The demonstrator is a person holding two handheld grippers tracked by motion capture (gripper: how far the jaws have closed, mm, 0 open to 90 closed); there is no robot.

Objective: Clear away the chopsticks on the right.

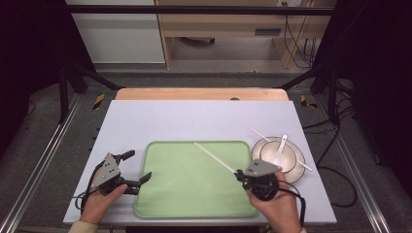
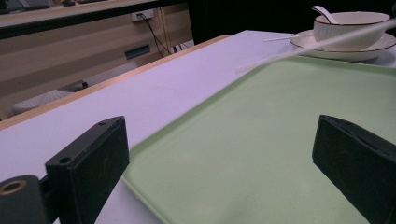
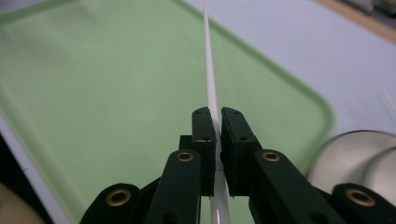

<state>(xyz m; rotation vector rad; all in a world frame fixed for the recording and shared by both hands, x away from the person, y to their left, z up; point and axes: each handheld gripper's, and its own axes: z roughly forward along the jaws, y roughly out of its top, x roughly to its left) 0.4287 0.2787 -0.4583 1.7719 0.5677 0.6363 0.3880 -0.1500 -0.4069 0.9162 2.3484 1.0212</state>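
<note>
A pale green tray (image 1: 160,194) lies on the white table top, near the front edge. My right gripper (image 1: 240,173) hovers over the tray's right part and is shut on a white chopstick (image 1: 214,157), which points from the jaws toward the tray's far edge. In the right gripper view the chopstick (image 3: 209,79) runs straight out from between the closed jaws (image 3: 217,122) over the tray (image 3: 93,93). My left gripper (image 1: 137,166) rests at the tray's left edge, open, with nothing between its fingers; its fingers (image 2: 88,163) straddle the tray's corner (image 2: 261,140).
A white bowl (image 1: 280,154) with a spoon (image 1: 281,145) stands on a plate (image 1: 297,171) right of the tray. A second white chopstick (image 1: 260,134) lies across the plate's far side. In the left gripper view the bowl (image 2: 350,28) stands beyond the tray.
</note>
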